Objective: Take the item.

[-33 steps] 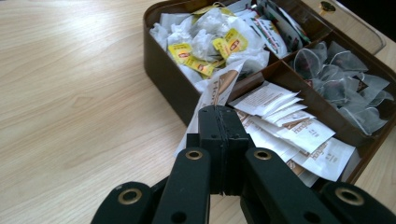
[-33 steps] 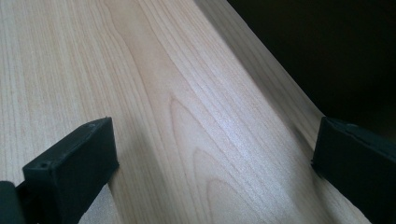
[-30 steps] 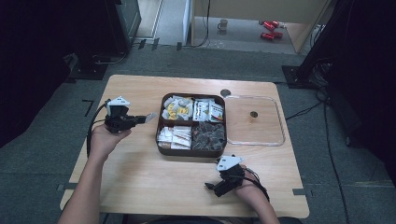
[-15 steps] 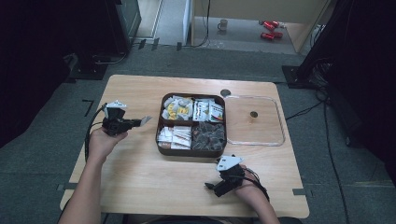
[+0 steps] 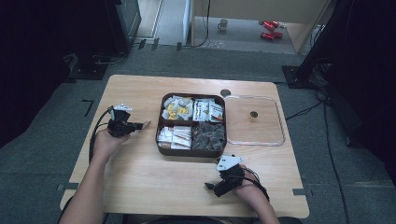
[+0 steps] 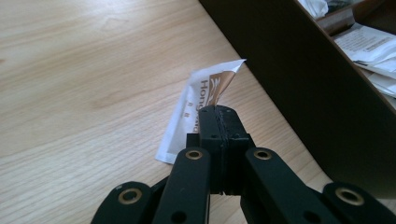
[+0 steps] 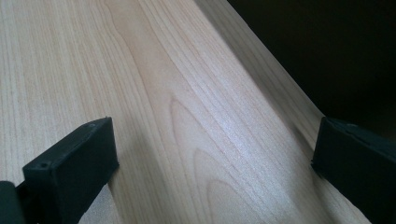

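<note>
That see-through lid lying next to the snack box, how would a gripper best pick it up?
Best by the small round knob at the middle of the clear lid, coming straight down from above. The lid lies flat on the table, so its thin rim gives the jaws little to catch, while the knob stands up from it.

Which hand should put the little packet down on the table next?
The left. Its tool is already shut on the packet, low over the table beside the brown tray. The right tool is open, holding nothing, near the front edge.
</note>
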Demonstrator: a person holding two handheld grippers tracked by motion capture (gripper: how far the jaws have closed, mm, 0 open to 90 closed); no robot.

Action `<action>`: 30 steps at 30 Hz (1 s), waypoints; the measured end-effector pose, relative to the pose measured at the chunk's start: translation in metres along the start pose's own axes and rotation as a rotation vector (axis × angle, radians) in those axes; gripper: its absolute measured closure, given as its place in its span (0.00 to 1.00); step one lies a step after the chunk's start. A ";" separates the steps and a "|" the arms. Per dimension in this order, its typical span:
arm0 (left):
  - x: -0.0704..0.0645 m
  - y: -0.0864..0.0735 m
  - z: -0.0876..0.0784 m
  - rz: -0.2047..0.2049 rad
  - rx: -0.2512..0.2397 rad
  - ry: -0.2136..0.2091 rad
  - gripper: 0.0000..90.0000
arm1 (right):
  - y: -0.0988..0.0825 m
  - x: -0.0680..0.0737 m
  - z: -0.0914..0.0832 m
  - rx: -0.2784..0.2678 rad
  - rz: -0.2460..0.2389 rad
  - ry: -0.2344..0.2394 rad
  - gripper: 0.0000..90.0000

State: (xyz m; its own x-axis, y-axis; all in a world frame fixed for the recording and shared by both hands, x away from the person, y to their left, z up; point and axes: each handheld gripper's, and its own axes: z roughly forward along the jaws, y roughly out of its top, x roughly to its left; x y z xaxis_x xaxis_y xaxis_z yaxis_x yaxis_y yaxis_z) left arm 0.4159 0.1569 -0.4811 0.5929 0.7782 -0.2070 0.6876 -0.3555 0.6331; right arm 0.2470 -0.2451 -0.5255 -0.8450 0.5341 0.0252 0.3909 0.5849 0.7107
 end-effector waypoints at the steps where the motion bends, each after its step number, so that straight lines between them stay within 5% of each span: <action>1: -0.002 0.000 0.004 0.005 0.009 -0.007 1.00 | 0.000 0.000 0.000 0.000 0.000 0.000 0.00; 10: -0.003 0.000 0.012 0.008 0.014 -0.013 0.99 | 0.000 0.000 0.000 0.000 0.000 -0.001 0.00; 16: -0.004 -0.002 0.014 0.003 0.025 -0.025 0.84 | 0.000 0.000 0.000 0.000 0.000 -0.001 0.00; 30: -0.010 -0.003 -0.012 0.034 -0.093 -0.043 0.65 | 0.000 0.000 0.000 0.000 -0.001 -0.001 0.00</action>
State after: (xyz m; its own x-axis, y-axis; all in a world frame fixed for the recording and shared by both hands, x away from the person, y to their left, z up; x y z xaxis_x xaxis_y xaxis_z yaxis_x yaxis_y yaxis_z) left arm 0.4033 0.1560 -0.4721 0.6343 0.7427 -0.2148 0.6262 -0.3305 0.7062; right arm 0.2469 -0.2450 -0.5255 -0.8449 0.5343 0.0240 0.3901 0.5850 0.7110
